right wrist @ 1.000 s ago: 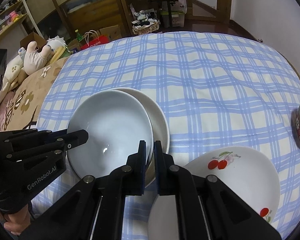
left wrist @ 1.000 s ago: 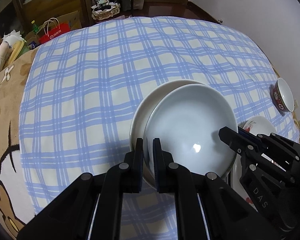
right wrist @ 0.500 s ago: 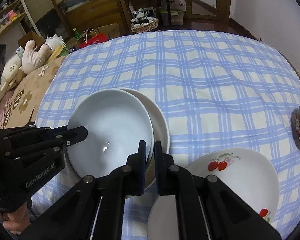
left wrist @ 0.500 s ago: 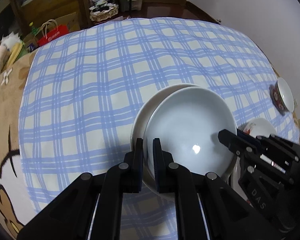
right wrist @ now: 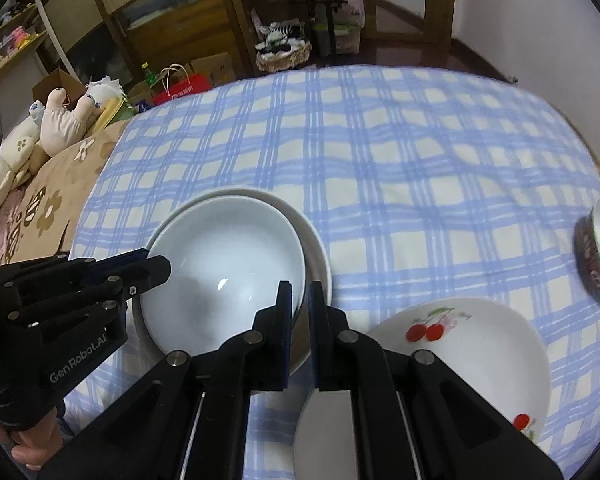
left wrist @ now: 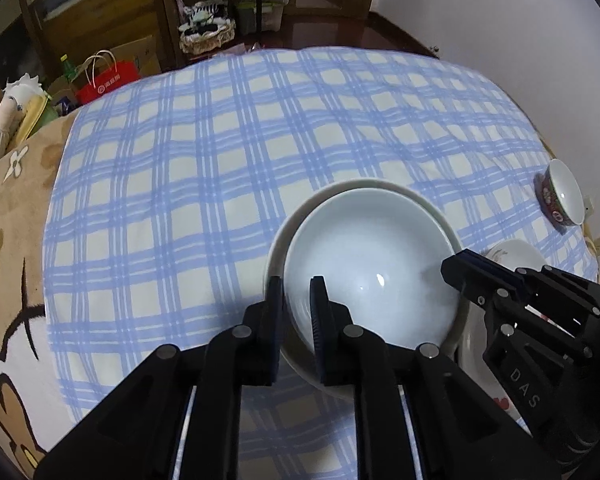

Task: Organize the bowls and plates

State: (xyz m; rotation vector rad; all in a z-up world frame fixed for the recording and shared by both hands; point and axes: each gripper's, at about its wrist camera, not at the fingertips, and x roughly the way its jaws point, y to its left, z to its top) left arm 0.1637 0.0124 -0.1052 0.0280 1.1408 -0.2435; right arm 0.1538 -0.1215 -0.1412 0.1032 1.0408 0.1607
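left wrist view: left gripper (left wrist: pixel 296 300) straddles the near-left rim of the pale white bowl (left wrist: pixel 368 272), one finger outside the wall, one inside. its jaws are opening; the rim is between them with a gap showing, pads no longer pressing on it. that bowl sits nested in a larger cream bowl (left wrist: pixel 278 236), whose rim shows as a crescent on the left and far side. right gripper (left wrist: pixel 456 270) comes in from the right of this one, tips at the bowl's right rim. past it, partly hidden, a white plate with red fruit print (left wrist: pixel 512 250). further right, near the cloth edge, a small bowl with a red patterned outside (left wrist: pixel 560 196), tilted on its side. everything rests on the blue checked cloth (left wrist: pixel 220 168).

right wrist view: right gripper (right wrist: pixel 298 300) is pinched tight on the right rim of the pale white bowl (right wrist: pixel 224 276), one finger inside and one outside; whether the cream bowl's (right wrist: pixel 316 252) rim is also caught, can't tell. left gripper (right wrist: pixel 162 268) enters from the left, tips at the opposite rim. fruit-print plate (right wrist: pixel 472 356) lies just right of the fingers, close to the stack. red patterned small bowl (right wrist: pixel 598 248) is far right, blurred. checked cloth (right wrist: pixel 400 160) ahead.
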